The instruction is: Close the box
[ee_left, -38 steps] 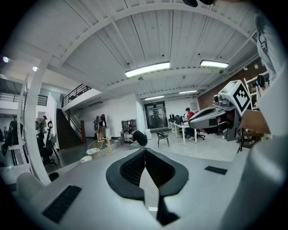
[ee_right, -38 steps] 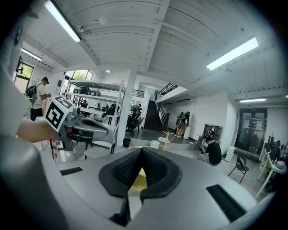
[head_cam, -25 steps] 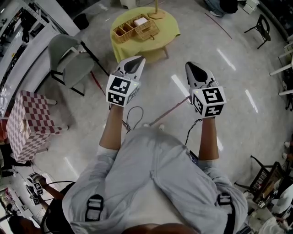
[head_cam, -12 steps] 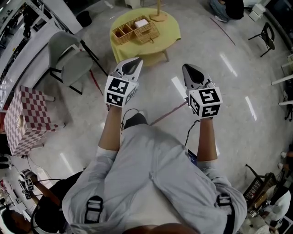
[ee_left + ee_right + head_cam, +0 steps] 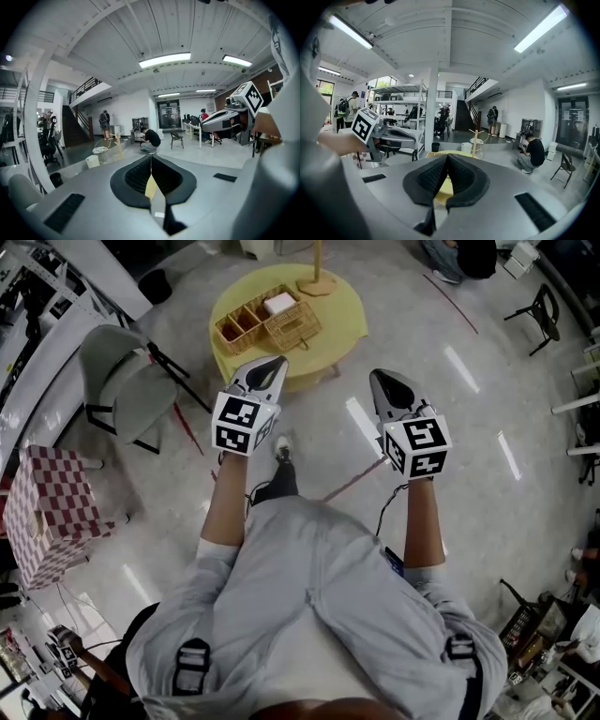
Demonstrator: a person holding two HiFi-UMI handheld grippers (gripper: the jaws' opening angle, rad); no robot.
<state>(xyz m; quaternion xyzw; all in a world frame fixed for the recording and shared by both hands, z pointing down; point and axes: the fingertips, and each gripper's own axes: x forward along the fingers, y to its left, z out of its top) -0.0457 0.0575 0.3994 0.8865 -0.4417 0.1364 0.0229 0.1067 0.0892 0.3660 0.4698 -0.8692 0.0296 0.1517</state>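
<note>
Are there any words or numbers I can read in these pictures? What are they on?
There are no words or numbers that can be read.
On the left cube of the left claw: only black-and-white square patterns, no letters.
On the right cube of the right claw: the same kind of pattern.
On the far door: pale sheets, too small to read.

- A round yellow worktop (image 5: 345, 307) is seen on a pale, glossy floor (image 5: 487, 456).
- A wooden stand (image 5: 317, 279) is set at the worktop's far edge.
- A grey chair (image 5: 120, 381) is placed left of the worktop, apart from it.
- A red-and-white checked cube (image 5: 49, 514) is seen further left of the worktop, beyond the chair.
- A black chair (image 5: 532, 302) is seen well to the worktop's right.
</note>
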